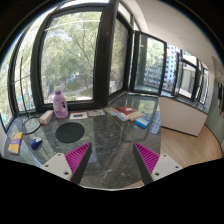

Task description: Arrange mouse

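My gripper (pixel 112 152) is open and empty, held above the near part of a grey marble table (pixel 112 140). Its magenta pads (pixel 77 157) stand wide apart with only bare tabletop between them. A round dark mouse mat (pixel 70 131) lies ahead of the left finger. A small pale object (pixel 78 116), possibly the mouse, lies just beyond the mat; I cannot tell for sure. Both are well beyond the fingertips.
A purple bottle (pixel 60 102) stands at the far left by the window. A blue item (pixel 36 143) and a yellow one (pixel 16 146) lie at the left edge. Flat red and white items (pixel 125 112) and a blue cup (pixel 155 124) sit far right. Wooden floor (pixel 190 146) lies past the right edge.
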Demonstrator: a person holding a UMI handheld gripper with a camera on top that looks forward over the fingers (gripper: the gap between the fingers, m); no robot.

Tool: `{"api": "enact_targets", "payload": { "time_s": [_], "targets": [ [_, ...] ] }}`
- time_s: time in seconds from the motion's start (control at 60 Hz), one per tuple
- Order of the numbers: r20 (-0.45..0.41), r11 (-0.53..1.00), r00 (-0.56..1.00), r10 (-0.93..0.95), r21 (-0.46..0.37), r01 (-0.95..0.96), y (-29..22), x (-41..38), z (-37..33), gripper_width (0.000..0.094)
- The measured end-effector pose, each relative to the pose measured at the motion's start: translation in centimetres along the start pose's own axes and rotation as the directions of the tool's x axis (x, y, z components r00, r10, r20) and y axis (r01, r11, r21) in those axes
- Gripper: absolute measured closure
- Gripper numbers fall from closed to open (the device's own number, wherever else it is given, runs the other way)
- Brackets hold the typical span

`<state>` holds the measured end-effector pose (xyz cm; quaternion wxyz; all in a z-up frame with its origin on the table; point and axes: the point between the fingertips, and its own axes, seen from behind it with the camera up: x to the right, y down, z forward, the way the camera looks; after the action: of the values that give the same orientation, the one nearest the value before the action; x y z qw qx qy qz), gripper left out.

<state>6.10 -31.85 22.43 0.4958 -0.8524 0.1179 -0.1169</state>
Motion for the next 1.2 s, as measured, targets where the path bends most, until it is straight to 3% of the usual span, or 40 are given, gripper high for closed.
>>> {"api": "enact_targets", "payload": {
  "time_s": [0.25,0.45,0.65,0.867,1.033,1.2],
  "targets": [
    [0.024,0.998,1.0,0.017,-0.053,-0.016,4.2,-0.6,-0.2,0.0083],
    [0.138,0.993,0.99,0.018,-0.115,-0.001,11.0,-6.7,-0.8,0.0081],
    [0.365,0.987,0.931,-0.012,-0.146,0.07,15.9,-21.0,-1.8,0.0079],
    [0.516,0.988,0.851,-0.097,-0.052,0.144,14.8,-38.3,2.3,0.0079],
    [0.53,0.989,0.844,-0.083,-0.057,0.133,13.2,-47.9,8.3,0.0082],
    [0.495,0.986,0.865,-0.083,-0.088,0.145,12.9,-52.3,14.0,0.0075]
  ]
}}
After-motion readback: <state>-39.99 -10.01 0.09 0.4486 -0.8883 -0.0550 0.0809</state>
